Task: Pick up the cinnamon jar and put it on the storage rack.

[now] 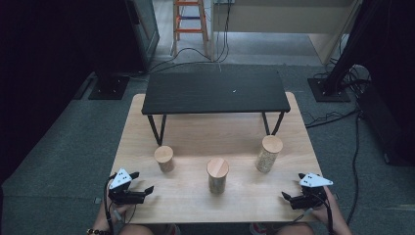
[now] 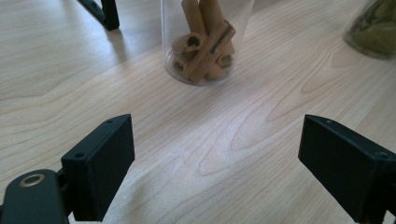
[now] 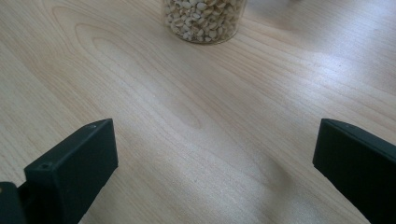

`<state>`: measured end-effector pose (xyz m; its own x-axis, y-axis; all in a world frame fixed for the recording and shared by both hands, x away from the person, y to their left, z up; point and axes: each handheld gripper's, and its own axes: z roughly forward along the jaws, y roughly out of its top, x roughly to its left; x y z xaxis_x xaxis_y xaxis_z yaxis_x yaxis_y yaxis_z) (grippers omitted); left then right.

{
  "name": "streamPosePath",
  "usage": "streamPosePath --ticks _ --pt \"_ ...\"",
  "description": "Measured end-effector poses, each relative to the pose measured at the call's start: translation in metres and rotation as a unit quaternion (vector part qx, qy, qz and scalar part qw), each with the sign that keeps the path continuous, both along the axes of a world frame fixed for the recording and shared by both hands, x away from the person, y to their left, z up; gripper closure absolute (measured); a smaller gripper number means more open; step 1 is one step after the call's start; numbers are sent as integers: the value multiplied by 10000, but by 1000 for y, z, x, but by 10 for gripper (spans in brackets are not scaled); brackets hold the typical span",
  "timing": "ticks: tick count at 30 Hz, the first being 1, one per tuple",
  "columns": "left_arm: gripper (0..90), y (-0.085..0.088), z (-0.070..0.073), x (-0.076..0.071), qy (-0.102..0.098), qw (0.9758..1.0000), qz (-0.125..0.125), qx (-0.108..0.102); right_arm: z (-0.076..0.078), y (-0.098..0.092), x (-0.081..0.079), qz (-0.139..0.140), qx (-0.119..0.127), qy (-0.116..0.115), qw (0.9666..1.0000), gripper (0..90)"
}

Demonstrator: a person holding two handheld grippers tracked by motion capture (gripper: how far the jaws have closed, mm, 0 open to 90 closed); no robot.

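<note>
Though my left gripper (image 2: 215, 163) and my right gripper (image 3: 215, 168) both stand spread over bare pale wood, each jar ahead is cut off at the top: the clear cinnamon jar (image 2: 205, 42) near the left one, the peanut jar (image 3: 204, 18) near the right. Cork-like lids cap all three cylinders on the table (image 1: 186, 196).

A pale wood-grained worktop (image 1: 293, 196) carries a matte black low metal-legged shelf (image 1: 215, 93) and three clear wooden-lidded jars: brown cinnamon sticks (image 2: 205, 42), cream peanuts (image 3: 205, 18) and olive-green dried leaves (image 2: 373, 28).
</note>
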<state>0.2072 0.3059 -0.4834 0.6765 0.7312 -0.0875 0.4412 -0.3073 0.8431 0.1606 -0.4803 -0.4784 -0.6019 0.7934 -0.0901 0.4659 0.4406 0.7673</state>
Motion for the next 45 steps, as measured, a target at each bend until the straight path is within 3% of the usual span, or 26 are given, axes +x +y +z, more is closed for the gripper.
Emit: streamPosePath --ticks 2,4,13,18,23,31,35,41,45 --pt "108 -4 0 -5 -100 9998 135 82 0 0 0 3 -3 -1 10000 0" --pt "108 -8 0 -6 -173 9996 67 192 0 0 0 16 1 7 10000 0" --pt "108 -13 4 -1 -89 9993 -57 364 0 0 0 5 2 -13 10000 0" --pt "108 -15 4 -1 -111 9991 -94 410 0 -1 0 26 11 -19 10000 0" --pt "108 -14 6 4 -138 9985 -310 438 0 -1 0 26 19 -4 10000 0" --pt "108 -15 6 9 -251 9986 -244 398 0 -1 0 28 22 -9 10000 0" --pt "108 -19 5 7 -415 9979 -234 450 0 -1 1 24 30 0 10000 0" --pt "109 -21 6 12 -381 9979 -268 457 0 -1 0 25 9 -8 10000 0" --pt "109 -26 10 20 -218 9981 -233 534 0 -1 0 29 13 -4 10000 0"
